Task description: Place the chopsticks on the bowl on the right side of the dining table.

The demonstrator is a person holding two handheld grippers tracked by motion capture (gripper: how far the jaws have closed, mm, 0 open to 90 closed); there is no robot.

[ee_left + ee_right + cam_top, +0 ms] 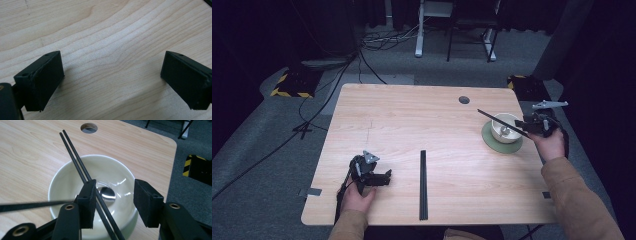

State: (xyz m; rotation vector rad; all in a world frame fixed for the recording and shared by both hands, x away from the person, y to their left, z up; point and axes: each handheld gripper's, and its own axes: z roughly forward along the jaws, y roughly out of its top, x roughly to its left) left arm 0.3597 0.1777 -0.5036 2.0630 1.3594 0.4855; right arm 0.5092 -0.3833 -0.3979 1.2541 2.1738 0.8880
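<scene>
A white bowl [507,138] stands on a green saucer [487,139] near the table's right edge. Two thin black chopsticks [75,150] lie side by side across the bowl [62,180], tips pointing toward the table's middle [488,116]. My right gripper [113,188] hovers over the bowl with its jaws apart. The chopsticks run along the left jaw's inner face, and the right jaw stands well clear of them. Something shiny and metallic [107,193] sits at the bowl's bottom. My left gripper [388,176] rests at the front left, open over bare wood [112,75].
A long black bar [423,185] lies lengthwise at the table's front centre. A round cable hole [464,99] is in the tabletop behind the bowl. A blurred dark stick [35,206] crosses the lower left of the right gripper view. Cables and stands are on the floor beyond.
</scene>
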